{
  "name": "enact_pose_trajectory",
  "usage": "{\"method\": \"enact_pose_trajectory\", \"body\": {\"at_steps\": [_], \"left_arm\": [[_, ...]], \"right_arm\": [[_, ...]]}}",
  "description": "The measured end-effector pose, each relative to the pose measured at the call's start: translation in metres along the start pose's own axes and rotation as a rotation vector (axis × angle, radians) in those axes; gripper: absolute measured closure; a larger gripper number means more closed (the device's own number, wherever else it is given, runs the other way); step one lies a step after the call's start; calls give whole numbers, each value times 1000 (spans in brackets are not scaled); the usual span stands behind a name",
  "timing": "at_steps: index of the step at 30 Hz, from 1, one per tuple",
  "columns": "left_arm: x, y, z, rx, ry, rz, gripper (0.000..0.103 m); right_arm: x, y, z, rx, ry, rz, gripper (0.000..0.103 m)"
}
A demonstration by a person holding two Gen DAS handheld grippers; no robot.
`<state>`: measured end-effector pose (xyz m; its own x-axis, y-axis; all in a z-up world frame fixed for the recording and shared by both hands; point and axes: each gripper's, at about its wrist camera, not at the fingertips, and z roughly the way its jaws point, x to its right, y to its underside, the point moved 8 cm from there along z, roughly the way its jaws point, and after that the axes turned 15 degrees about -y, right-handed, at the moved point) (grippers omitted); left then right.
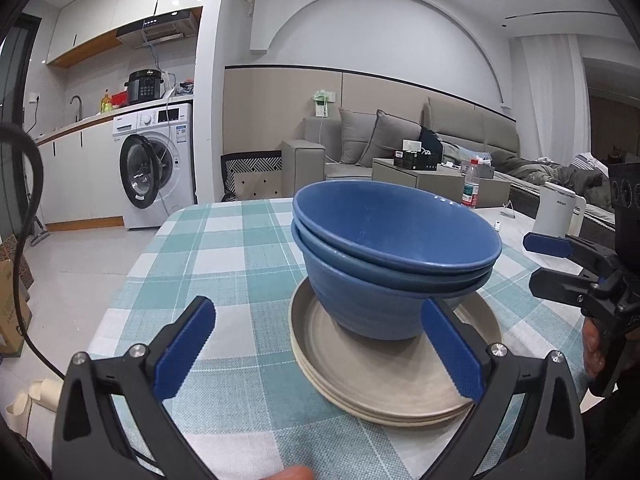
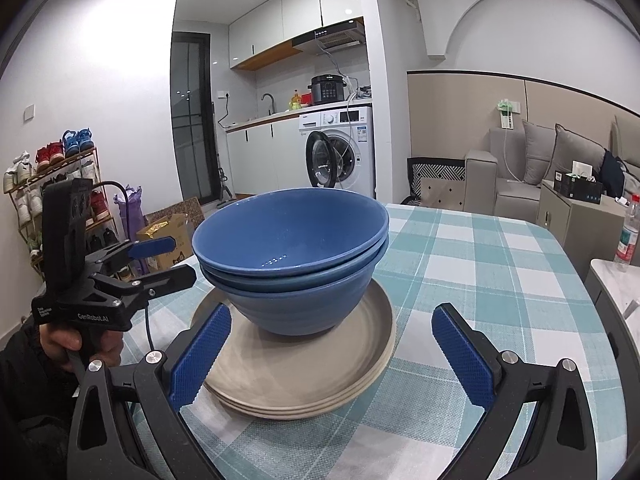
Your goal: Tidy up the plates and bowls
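Observation:
Three nested blue bowls (image 1: 384, 248) (image 2: 292, 252) stand on a stack of three beige plates (image 1: 384, 384) (image 2: 304, 376) on the checked tablecloth. My left gripper (image 1: 320, 348) is open and empty just in front of the stack; its right finger (image 1: 452, 352) overlaps the plate rim. My right gripper (image 2: 332, 356) is open and empty, its jaws wide on either side of the plates. Each gripper shows in the other's view: the right one at the right edge (image 1: 560, 264), the left one at the left (image 2: 156, 260), both open beside the stack.
The teal and white checked tablecloth (image 1: 224, 264) (image 2: 480, 264) covers the table. A white kettle (image 1: 556, 212) and a plastic bottle (image 1: 471, 184) stand beyond the table at the right. A washing machine, sofa and shoe rack are in the background.

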<state>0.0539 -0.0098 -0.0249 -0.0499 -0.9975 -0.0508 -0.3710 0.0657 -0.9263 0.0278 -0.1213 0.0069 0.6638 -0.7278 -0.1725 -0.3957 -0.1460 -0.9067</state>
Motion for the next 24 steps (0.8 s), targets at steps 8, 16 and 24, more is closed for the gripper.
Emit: {"method": "enact_pose_trajectory", "body": {"at_steps": [8, 16, 24], "left_arm": [[-2, -9, 2, 36, 19, 13, 0], [-5, -7, 3, 35, 29, 12, 0], [-2, -7, 2, 37, 28, 25, 0]], "right_arm": [[0, 0, 3, -1, -13, -13, 1], [2, 5, 8, -5, -22, -20, 1], [0, 5, 5, 8, -26, -31, 1]]}}
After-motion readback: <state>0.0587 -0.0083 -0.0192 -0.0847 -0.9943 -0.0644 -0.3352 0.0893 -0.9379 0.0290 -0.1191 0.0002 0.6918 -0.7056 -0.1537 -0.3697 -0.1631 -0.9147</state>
